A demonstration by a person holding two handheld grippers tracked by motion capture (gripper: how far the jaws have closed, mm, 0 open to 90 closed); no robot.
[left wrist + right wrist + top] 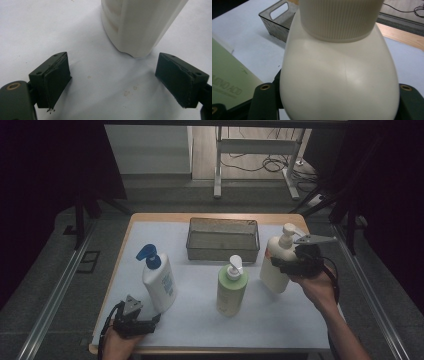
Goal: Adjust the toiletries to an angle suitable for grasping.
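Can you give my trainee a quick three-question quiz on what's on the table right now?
1. True or false: the right gripper is clamped on the cream pump bottle.
2. Which bottle stands nearest the left gripper? A green bottle, B blue-capped white bottle, C cream pump bottle
3. What sits at the back of the mat?

Key: 1 true; 2 B; 3 the mesh basket, with nothing visible inside.

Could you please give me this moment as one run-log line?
right gripper: shut on cream pump bottle | left gripper: open, before white blue-capped bottle | grey mesh basket: empty | green pump bottle: upright
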